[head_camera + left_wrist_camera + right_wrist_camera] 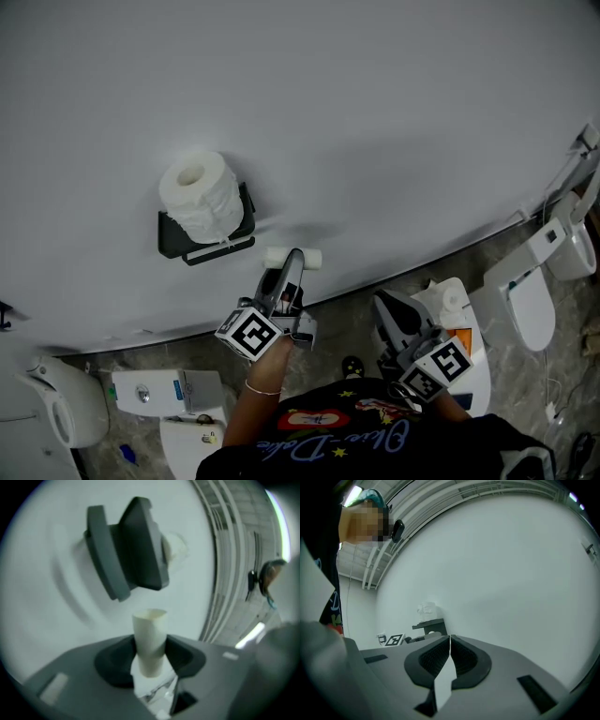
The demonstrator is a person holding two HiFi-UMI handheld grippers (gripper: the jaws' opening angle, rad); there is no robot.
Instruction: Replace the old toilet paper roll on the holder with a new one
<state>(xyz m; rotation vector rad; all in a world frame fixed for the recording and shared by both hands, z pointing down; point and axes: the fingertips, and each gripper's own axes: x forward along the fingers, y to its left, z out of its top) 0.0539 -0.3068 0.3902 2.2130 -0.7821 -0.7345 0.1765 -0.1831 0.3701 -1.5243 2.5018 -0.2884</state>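
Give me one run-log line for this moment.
left claw: shut on cardboard tube | right claw: shut, empty | full roll: on top of wall holder

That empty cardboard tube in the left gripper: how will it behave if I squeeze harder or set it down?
The cardboard tube is hollow and thin-walled, so it is probably very light and would likely crush under a harder squeeze from the left gripper. Being round, it would probably roll if laid on its side.
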